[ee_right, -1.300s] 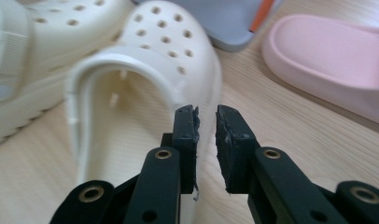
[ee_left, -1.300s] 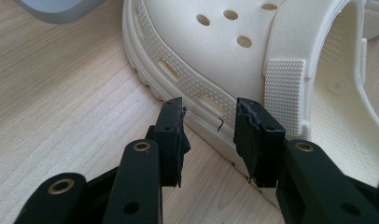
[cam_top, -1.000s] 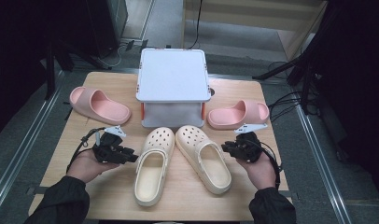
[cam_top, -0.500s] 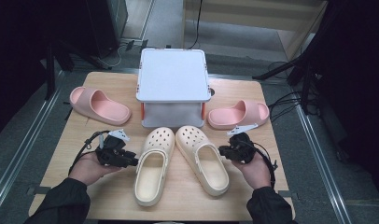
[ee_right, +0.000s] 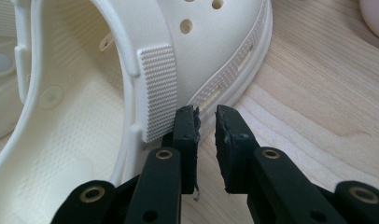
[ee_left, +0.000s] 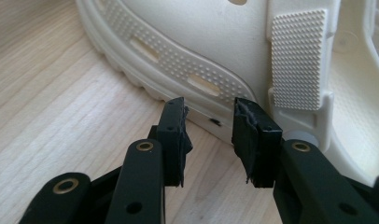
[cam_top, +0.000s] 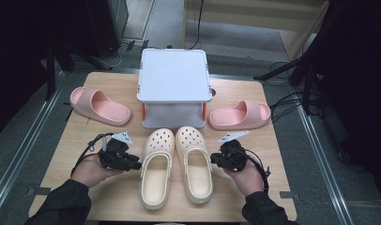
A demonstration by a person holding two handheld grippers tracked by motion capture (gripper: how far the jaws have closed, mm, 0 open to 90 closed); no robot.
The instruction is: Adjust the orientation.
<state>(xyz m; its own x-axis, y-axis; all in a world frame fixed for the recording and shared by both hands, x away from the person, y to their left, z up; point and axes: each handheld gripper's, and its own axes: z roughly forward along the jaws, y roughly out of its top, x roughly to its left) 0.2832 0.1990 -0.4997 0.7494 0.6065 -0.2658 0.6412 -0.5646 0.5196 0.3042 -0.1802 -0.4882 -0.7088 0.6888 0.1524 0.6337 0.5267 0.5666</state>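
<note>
We hold a gripper in each hand at the table (cam_top: 62,140), one on each outer side of a pair of cream clogs lying side by side, toes toward a white box (cam_top: 173,75) at the back; the left clog (cam_top: 156,166) sits just beside the right clog (cam_top: 194,161), their inner edges near or touching.

Our left gripper (cam_top: 136,165) points at the outer side of the left clog; in the left gripper view the jaws stand moderately apart with bare wood between them, their tips (ee_left: 210,112) close against the clog's ribbed sole edge (ee_left: 178,70), near the strap's studded pad and rivet; nothing is gripped; these jaws have just been closing a little.

Our right gripper (cam_top: 216,159) points at the outer side of the right clog; in the right gripper view its jaws stand narrow, a slim gap between them (ee_right: 206,116), the left one right beside the strap's textured pad on the clog (ee_right: 155,93) and the sole rim just beyond the tips; they pinch nothing; they have narrowed over the last moment.

A pink slide (cam_top: 100,105) lies left of the box, another pink slide (cam_top: 239,115) right of it, both well apart from the grippers.
</note>
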